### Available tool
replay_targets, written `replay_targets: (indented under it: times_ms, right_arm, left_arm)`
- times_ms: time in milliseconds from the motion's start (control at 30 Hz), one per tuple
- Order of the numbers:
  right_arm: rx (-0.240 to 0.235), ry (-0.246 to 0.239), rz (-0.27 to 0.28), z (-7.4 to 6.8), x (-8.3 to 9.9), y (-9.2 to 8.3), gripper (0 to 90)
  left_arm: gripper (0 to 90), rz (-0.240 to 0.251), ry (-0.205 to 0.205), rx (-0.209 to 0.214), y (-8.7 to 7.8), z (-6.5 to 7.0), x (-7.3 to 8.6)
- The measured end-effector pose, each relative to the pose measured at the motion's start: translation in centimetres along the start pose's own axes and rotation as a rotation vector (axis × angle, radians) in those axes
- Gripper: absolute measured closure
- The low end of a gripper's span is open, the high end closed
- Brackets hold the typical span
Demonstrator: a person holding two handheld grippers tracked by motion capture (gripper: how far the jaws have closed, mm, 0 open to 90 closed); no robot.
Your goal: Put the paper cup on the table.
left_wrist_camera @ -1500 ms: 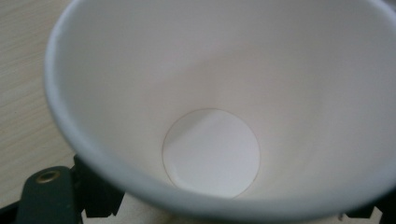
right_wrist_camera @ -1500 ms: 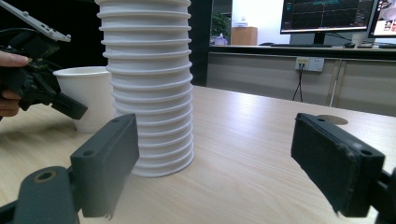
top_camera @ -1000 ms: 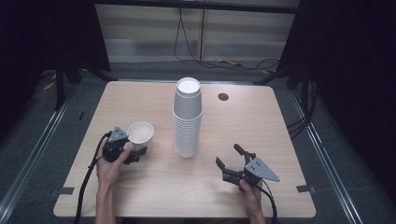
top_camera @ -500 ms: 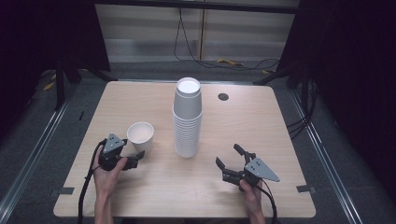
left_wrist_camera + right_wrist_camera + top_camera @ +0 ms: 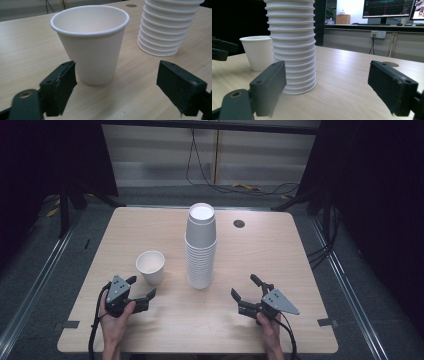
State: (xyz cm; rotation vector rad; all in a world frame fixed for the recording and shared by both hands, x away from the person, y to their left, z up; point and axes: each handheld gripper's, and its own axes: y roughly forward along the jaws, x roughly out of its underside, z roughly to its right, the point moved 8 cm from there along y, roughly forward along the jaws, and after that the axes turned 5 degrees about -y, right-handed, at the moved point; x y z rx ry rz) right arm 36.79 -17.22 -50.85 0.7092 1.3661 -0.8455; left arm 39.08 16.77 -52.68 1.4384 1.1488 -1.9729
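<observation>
While the cup stands free: the small white paper cup (image 5: 150, 266) sits upright on the pale wooden table (image 5: 280, 255), with its mouth up and nothing touching it.
Cup's place: it is at 9 o'clock from the tall stack of upside-down white paper cups (image 5: 201, 247), near it but not touching.
Left gripper (image 5: 142, 286): it is at 7 o'clock from the cup, just beside it. Its jaws are wide apart and hold nothing. In the left gripper view the cup stands between and past the two jaws.
Right gripper (image 5: 244, 286): it is at 4 o'clock from the stack, near its foot. Its jaws are spread wide and hold nothing.
Step in hand: I think it is taking one more cup off the stack.
How to do it well: go for the top cup only and pinch it by its side, gently, because paper walls squash.
Watch out: the stack is tall and thin, so lift straight up. A push from the side could tip it onto the lone cup.
Helping hand: the other gripper could steady the lower cups.
</observation>
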Motion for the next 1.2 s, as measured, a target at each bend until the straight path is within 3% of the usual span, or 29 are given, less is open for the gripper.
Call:
replay_targets:
  times_ms: [133, 300, 467, 567, 767, 800, 867, 967, 1200]
  right_arm:
    - [-0.002, -0.001, 0.002, 0.0, 0.0, 0.0, 15.0]
    - [0.000, 0.001, 0.001, 0.0, 0.0, 0.0, 15.0]
    - [0.000, 0.001, 0.001, 0.0, 0.0, 0.0, 15.0]
    - [0.001, 0.001, -0.001, 0.0, 0.0, 0.0, 15.0]
    - [0.001, 0.000, -0.001, 0.0, 0.0, 0.0, 15.0]
    - [0.000, 0.001, 0.001, 0.0, 0.0, 0.0, 15.0]
    - [0.000, 0.001, 0.001, 0.0, 0.0, 0.0, 15.0]
    - [0.000, 0.001, 0.002, 0.0, 0.0, 0.0, 14.9]
    - [-0.001, -0.002, 0.002, 0.0, 0.0, 0.0, 14.9]
  left_arm:
    - [15.7, 0.018, 0.004, 0.011, -0.3, 1.0, 0.1]
    - [15.6, 0.080, 0.021, 0.066, -0.5, 3.4, -0.4]
    - [15.5, 0.087, 0.043, 0.071, 0.3, 5.1, -0.7]
    - [15.5, 0.119, 0.035, 0.093, 0.8, 6.0, -0.7]
    - [15.5, 0.124, 0.025, 0.113, 1.5, 7.9, 0.1]
    - [15.5, 0.121, 0.038, 0.102, 1.6, 7.9, 0.1]
    - [15.5, 0.130, 0.024, 0.113, 2.1, 8.4, 0.1]
    - [15.4, 0.148, 0.028, 0.092, 2.2, 8.5, -0.1]
    - [15.6, 0.185, 0.024, 0.124, 1.8, 8.5, -0.1]
